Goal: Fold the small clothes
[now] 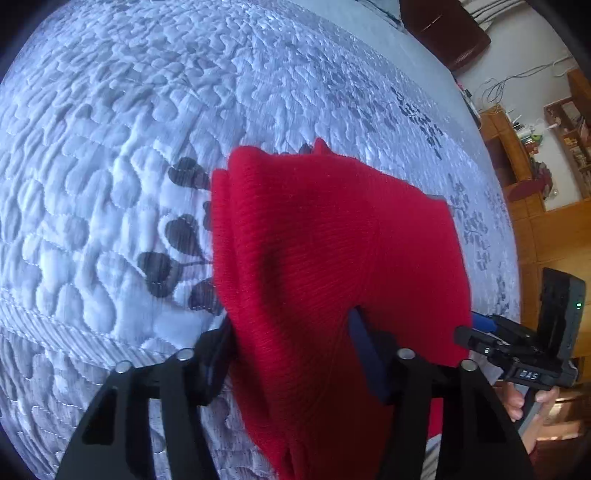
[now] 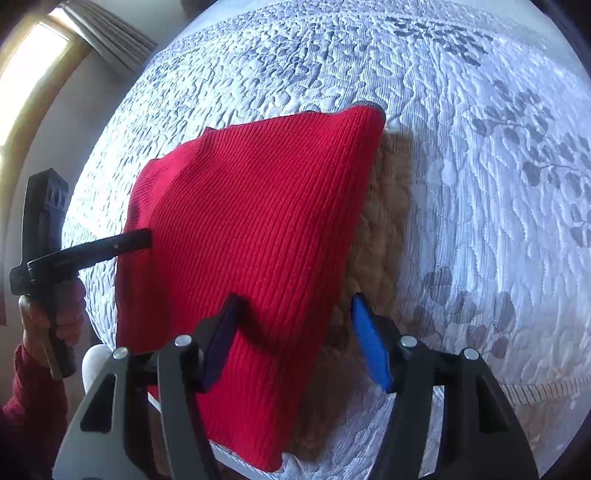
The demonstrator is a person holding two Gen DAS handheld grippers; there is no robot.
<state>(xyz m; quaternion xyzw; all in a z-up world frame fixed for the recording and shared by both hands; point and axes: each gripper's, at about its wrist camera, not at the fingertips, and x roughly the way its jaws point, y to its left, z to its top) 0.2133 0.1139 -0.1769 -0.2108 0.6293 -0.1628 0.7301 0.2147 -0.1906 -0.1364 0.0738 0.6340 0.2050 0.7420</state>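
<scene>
A red ribbed knit garment (image 1: 332, 243) lies folded on a white quilted bedspread (image 1: 110, 147). My left gripper (image 1: 291, 332) is open with the cloth lying between its two fingers, near the cloth's close edge. In the right wrist view the same red garment (image 2: 251, 229) fills the middle. My right gripper (image 2: 295, 332) is open, its blue pads spread either side of the cloth's near right edge, not pinching it. The left gripper (image 2: 140, 238) shows at the cloth's left edge. The right gripper (image 1: 476, 332) shows in the left wrist view at the cloth's right side.
The bedspread (image 2: 480, 184) has grey leaf prints. Wooden shelves (image 1: 546, 155) and a dark headboard (image 1: 447, 29) stand beyond the bed. A curtained window (image 2: 33, 74) is at the left. A hand in a red sleeve (image 2: 44, 332) holds the left gripper's handle.
</scene>
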